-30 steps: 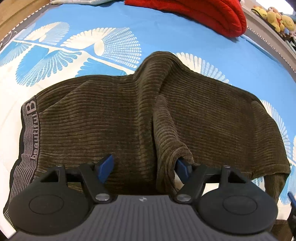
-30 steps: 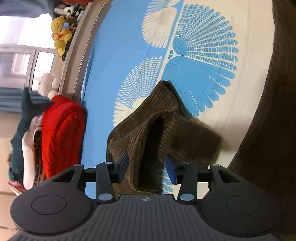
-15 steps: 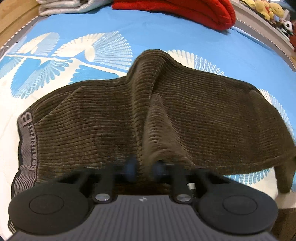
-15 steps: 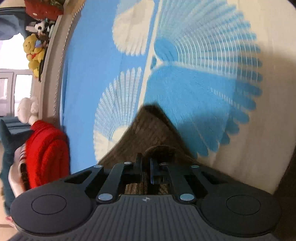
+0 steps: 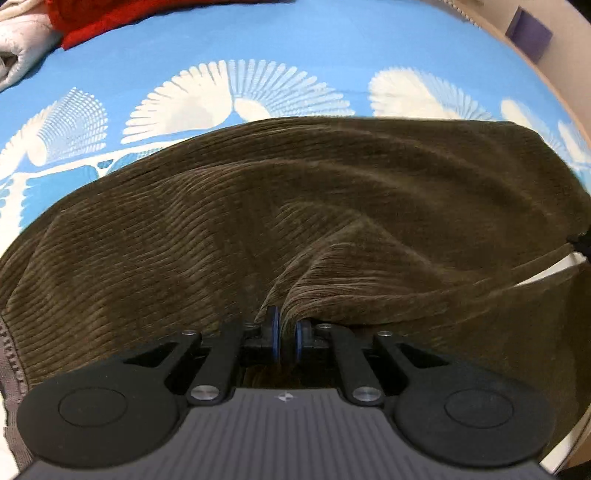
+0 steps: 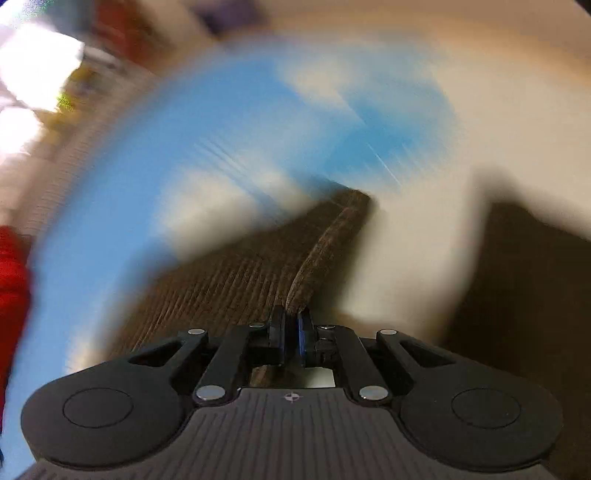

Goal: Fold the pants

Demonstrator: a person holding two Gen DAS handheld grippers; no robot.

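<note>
While both grippers have the brown corduroy pants (image 5: 229,221) pinched, the cloth lies spread across the near part of the bed (image 5: 295,44), its far fold line running below the white fan prints and its grey waistband (image 5: 9,354) at the bed's left near edge. The left gripper (image 5: 287,334) has its jaws closed almost together on a bunched ridge of fabric near the middle of the garment's near side. The right gripper (image 6: 291,328) is likewise nearly closed on a thick seam or hem edge of a leg; its view is heavily blurred, so where that leg end sits on the bed is hard to tell.

The main risk, as I judge it, is slip: each bite takes only a narrow tuck of thick ribbed cloth, and a fast swing could pull it out of the blue pads (image 5: 273,328). The left hold gathers a ridge rather than a clean edge, so it may carry one layer only and leave the under layer behind, making a crooked fold. If the two hands travel unevenly, the leg will twist or land askew over the waistband. Dragging low could also rumple the bedcover or push cloth toward the red garment (image 5: 96,18) and the white one (image 5: 22,40) at the far left corner.
</note>
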